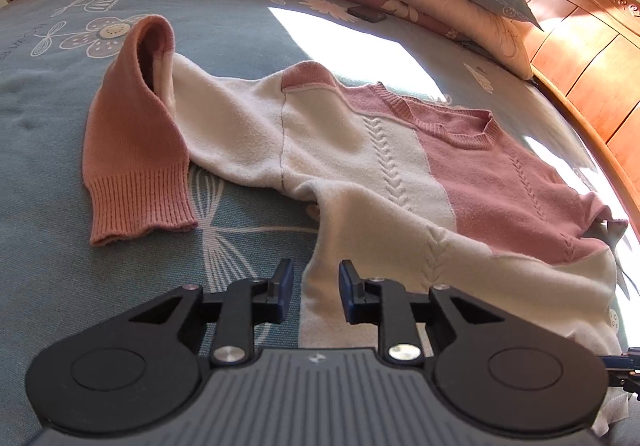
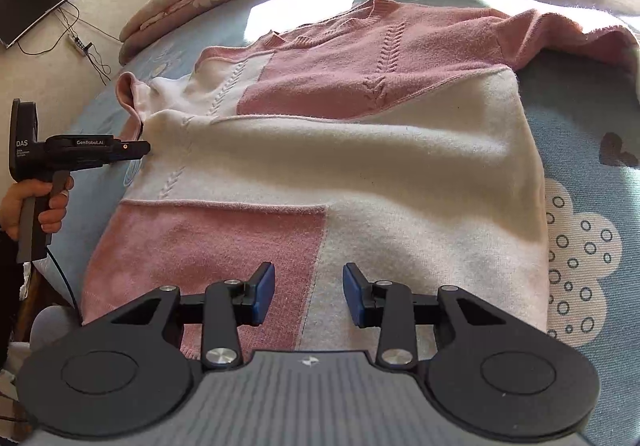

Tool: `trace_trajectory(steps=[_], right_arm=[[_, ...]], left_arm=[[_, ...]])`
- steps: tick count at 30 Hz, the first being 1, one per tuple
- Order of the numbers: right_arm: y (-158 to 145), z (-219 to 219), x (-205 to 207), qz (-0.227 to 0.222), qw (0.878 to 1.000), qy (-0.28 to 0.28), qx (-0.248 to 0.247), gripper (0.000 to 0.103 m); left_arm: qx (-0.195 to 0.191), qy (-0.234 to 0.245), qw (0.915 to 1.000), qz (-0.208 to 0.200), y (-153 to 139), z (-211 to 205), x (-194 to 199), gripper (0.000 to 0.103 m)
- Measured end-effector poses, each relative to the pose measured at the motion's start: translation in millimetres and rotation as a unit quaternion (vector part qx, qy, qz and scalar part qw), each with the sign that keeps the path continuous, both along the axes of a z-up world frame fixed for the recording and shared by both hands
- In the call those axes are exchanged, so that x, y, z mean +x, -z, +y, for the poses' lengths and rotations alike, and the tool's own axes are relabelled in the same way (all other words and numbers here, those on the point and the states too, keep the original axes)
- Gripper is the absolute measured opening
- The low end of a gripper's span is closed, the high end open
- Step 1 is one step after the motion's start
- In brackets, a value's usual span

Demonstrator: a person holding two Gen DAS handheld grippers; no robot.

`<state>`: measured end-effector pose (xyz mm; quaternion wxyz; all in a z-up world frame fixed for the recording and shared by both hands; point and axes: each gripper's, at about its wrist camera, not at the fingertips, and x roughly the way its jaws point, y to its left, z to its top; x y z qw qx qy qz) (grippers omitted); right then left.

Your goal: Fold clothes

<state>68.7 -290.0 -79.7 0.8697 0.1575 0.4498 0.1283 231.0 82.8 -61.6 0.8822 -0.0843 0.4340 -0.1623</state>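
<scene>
A soft pink-and-cream knitted sweater (image 1: 384,166) lies spread on the blue floral-print bed (image 1: 48,118), one sleeve with a ribbed pink cuff (image 1: 140,206) trailing toward the left of the frame. At bottom centre the left tongs (image 1: 316,292) stand apart, empty, over the cream edge. In the right wrist view, the right tongs (image 2: 308,296) stand apart above the hem. Light and limp, the knit should fold easily; shoulder seams or hem corners look the best holds.

Hard sunlight overexposes patches of the bedsheet (image 1: 224,26); fisheye-bent edges.
</scene>
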Motion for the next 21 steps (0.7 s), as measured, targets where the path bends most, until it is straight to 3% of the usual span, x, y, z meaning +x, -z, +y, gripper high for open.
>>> trace_trajectory(steps=[2, 4, 6, 10, 11, 14, 17, 18, 21], right_arm=[[-2.2, 0.0, 1.4, -0.006, 1.0, 0.003, 0.001, 0.043], [-3.0, 4.4, 4.9, -0.011, 1.0, -0.002, 0.011, 0.045], [-1.2, 14.6, 9.8, -0.017, 0.999, -0.013, 0.024, 0.045], [9.6, 34.2, 14.1, -0.008, 1.0, -0.029, 0.003, 0.045], [9.1, 36.3, 10.3, -0.016, 0.999, -0.036, -0.007, 0.045], [2.5, 31.6, 0.7, -0.018, 0.998, -0.044, -0.045, 0.045], [-10.7, 25.6, -13.7, -0.042, 0.994, -0.057, -0.088, 0.045], [-14.5, 26.9, -17.4, -0.051, 0.992, -0.067, -0.094, 0.045], [-24.4, 44.6, -32.6, -0.085, 0.98, -0.142, -0.109, 0.045]], left_arm=[[-0.024, 0.017, 0.9995, 0.003, -8.2, -3.4, -16.8, 0.038], [-0.055, 0.047, 0.9973, 0.012, -12.3, -13.8, -33.2, 0.042], [-0.061, 0.08, 0.9948, 0.019, -11.2, -30.4, -47.0, 0.042], [-0.007, 0.109, 0.9931, 0.044, 10.3, -61.7, -66.6, 0.046], [0.013, 0.102, 0.9924, 0.068, 19.9, -61.8, -67.6, 0.043], [0.027, 0.088, 0.994, 0.06, 14.7, -51.4, -75.8, 0.044], [0.071, 0.09, 0.9933, 0.013, -8.6, -50.9, -89.7, 0.043], [0.085, 0.114, 0.9898, -0.011, -16.4, -54.8, -98.5, 0.044], [0.127, 0.198, 0.9694, -0.07, -32.1, -70.5, -128.0, 0.053]])
